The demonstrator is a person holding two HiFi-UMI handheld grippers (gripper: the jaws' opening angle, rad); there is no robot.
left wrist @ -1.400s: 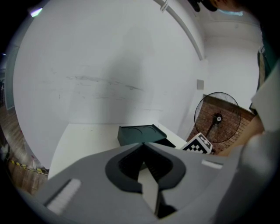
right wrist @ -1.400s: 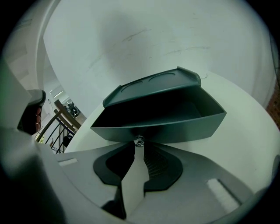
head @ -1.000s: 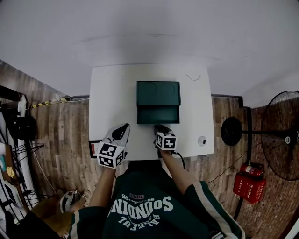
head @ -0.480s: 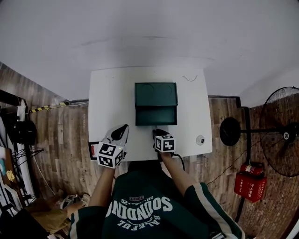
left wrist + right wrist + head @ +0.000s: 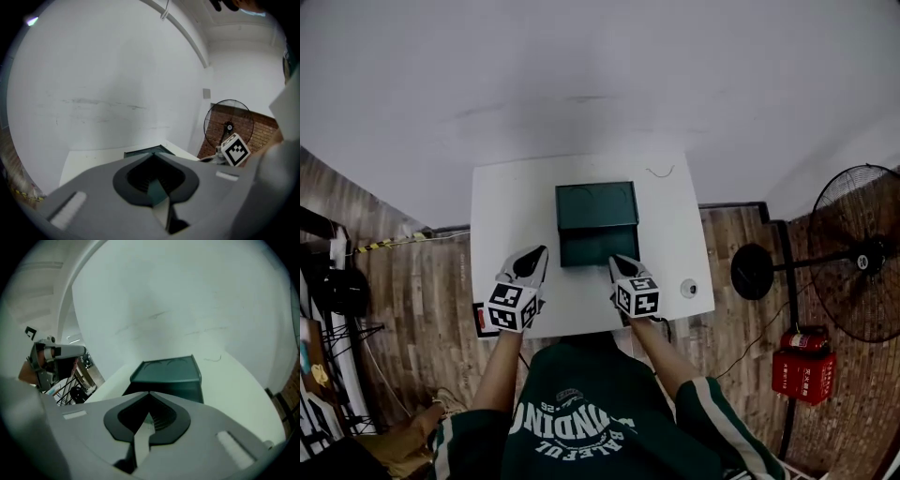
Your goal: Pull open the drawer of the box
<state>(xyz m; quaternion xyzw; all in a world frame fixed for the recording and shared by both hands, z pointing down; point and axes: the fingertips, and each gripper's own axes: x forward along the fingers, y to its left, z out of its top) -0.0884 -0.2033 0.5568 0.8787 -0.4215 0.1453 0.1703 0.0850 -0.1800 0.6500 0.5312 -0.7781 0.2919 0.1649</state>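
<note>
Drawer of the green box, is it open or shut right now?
Shut. In the right gripper view the drawer front sits flush under the top of the green box, with no interior showing.

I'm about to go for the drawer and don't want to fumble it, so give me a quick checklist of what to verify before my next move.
1. Drawer of the green box shut and facing me: ok.
2. Left gripper open, ready to grasp: not ok, jaws together, empty.
3. Right gripper open, ready to grasp: not ok, jaws together, empty.
4. Where to grip the drawer front: cannot tell.
5. Nothing lying on the white table between grippers and box: ok.
</note>
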